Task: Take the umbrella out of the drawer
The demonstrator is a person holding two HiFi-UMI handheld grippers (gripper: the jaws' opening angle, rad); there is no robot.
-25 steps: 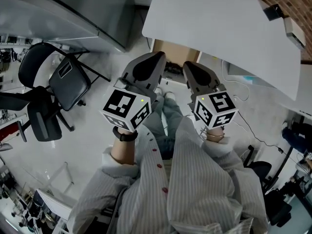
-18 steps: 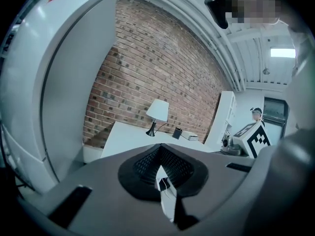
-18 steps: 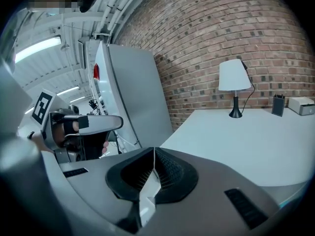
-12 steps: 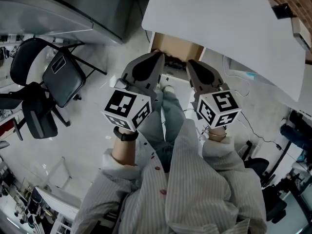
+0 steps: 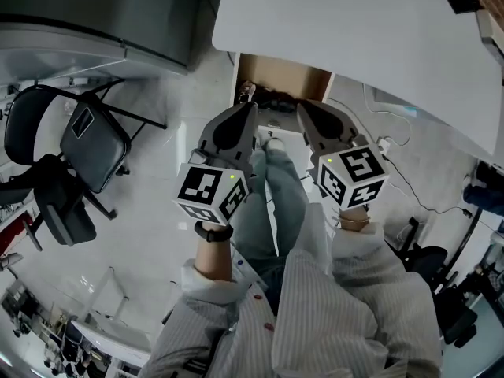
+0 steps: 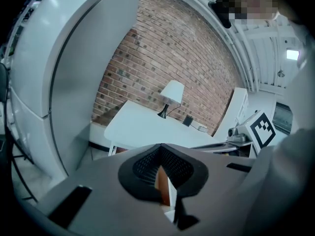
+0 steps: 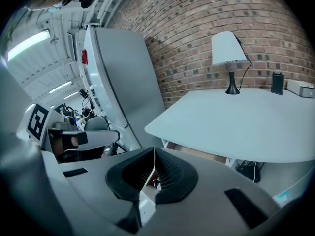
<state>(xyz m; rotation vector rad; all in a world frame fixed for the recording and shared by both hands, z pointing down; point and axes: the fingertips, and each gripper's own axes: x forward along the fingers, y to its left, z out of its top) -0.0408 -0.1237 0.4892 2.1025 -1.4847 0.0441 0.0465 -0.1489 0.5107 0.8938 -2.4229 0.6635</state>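
Under the white table a wood-sided drawer unit stands open towards me. A dark shape lies at its front; I cannot tell whether it is the umbrella. My left gripper hovers just before the unit's left side, jaws together and empty. Beside it, my right gripper is also shut and holds nothing. In the left gripper view the left gripper shows pads meeting, with a sliver of brown wood behind them. The right gripper is closed too.
A tall grey cabinet stands left of the table, with black chairs on the floor before it. A lamp and small devices sit on the table by the brick wall. Cables hang under it. My legs are below the grippers.
Both grippers have sunk lower and sit closer to the drawer unit. More of the unit's wooden inside shows beneath the table edge. Both pairs of jaws stayed closed.
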